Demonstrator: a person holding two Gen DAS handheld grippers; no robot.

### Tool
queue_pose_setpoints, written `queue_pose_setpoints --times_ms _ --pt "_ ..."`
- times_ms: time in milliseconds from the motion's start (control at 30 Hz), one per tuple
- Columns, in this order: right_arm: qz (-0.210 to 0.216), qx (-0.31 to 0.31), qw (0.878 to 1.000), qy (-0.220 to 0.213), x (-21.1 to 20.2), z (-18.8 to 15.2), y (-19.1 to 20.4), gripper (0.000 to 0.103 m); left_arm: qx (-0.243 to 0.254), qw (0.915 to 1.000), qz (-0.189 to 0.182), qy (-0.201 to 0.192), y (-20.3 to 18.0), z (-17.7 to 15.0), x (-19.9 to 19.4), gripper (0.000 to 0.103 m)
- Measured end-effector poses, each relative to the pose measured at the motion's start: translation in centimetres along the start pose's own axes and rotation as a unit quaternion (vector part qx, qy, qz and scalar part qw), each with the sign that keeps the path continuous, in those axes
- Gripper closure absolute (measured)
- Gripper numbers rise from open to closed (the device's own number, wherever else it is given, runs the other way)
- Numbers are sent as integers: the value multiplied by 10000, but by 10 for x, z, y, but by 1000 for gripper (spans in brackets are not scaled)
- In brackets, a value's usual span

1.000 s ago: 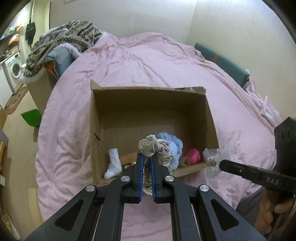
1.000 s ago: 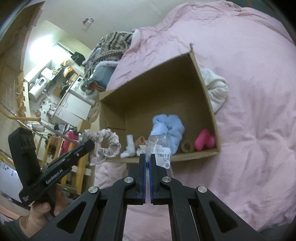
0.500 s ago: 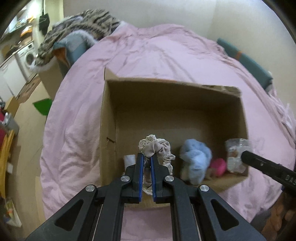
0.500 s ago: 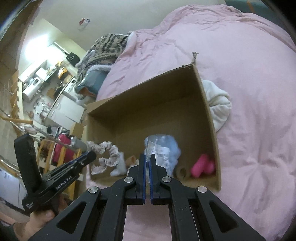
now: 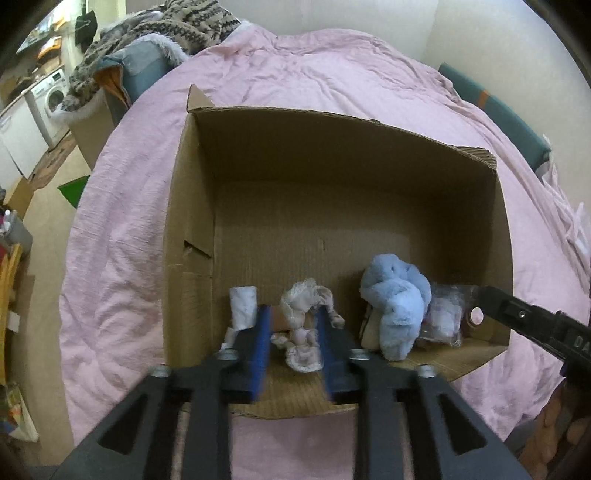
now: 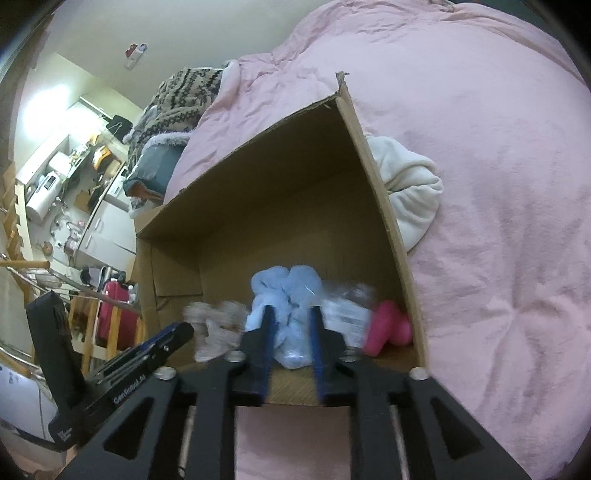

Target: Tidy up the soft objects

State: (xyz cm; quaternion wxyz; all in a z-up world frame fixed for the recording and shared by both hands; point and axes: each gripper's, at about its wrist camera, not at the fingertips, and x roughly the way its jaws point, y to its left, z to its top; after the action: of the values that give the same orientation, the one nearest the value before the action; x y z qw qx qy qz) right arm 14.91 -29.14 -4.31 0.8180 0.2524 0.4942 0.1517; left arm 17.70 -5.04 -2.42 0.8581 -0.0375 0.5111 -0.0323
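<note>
An open cardboard box [image 5: 332,155] lies on the pink bed. My left gripper [image 5: 292,317] is open over the box's near edge, and the beige lace scrunchie [image 5: 304,325] lies loose between its fingers on the box floor. My right gripper [image 6: 290,314] is open too; the clear plastic packet [image 6: 345,314] lies in the box just right of it, also visible in the left wrist view [image 5: 445,317]. A light blue plush [image 5: 395,299] sits between them, a white sock [image 5: 242,306] at the left and a pink toy [image 6: 391,326] in the right corner.
The pink duvet [image 5: 332,74] spreads around the box. A white cloth bundle [image 6: 410,192] lies against the box's right wall. A patterned blanket pile [image 5: 162,33] sits at the bed's far left, with kitchen furniture [image 6: 66,192] beyond.
Both grippers moved forward over the box and opened. The scrunchie dropped from the left gripper and the plastic packet from the right one; both now lie inside the box.
</note>
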Motion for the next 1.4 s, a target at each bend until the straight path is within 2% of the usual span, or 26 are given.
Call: queue_pose_setpoints --times_ms 33,67,100,200,267,400,500,533,600,633,800,967,1200,1400 --pt "1 -9 10000 -18 0 0 1 53 -19 10000 4 -33 1 0 -2 53" --pt "0 -20 10000 -41 -1 -1 1 36 -49 9999 28 -99 2 0 -6 47" --pt "5 -41 9999 -102 -2 -1 2 33 -77 9998 64 -168 3 0 -9 40" --pt "-23 -170 9997 -184 -8 -2 6 31 -121 9994 82 -313 6 2 -21 40" --pt "-130 -329 9989 -321 -16 -4 13 17 -197 9991 79 -364 10 2 -28 40" --pt "-117 -554 9965 -622 -35 -10 25 2 -230 9983 67 -523 18 -3 -47 40" --pt "-203 -719 9932 -889 -55 -21 31 0 -311 9976 2 -613 23 -15 -67 38" --pt "-281 -787 9914 -1004 -62 -25 33 0 -321 9973 0 -666 24 -20 -74 27" --pt "-426 -994 9864 -1234 -75 -32 40 0 -315 9961 66 -822 25 -28 -89 12" --pt "-528 -1084 9839 -1321 -79 -37 42 0 -308 9953 96 -916 26 -32 -96 8" --pt "-822 -1279 9789 -1367 -90 -56 48 0 -210 9919 277 -1224 28 -46 -120 1" --pt "-919 -1330 9776 -1349 -97 -71 50 0 -175 9893 445 -1375 32 -58 -135 1" --pt "-982 -1433 9773 -1213 -100 -93 55 0 -198 9924 366 -1154 31 -84 -139 1" --pt "-1086 -1473 9756 -1213 -99 -101 59 0 -88 9882 682 -1372 29 -97 -138 1"
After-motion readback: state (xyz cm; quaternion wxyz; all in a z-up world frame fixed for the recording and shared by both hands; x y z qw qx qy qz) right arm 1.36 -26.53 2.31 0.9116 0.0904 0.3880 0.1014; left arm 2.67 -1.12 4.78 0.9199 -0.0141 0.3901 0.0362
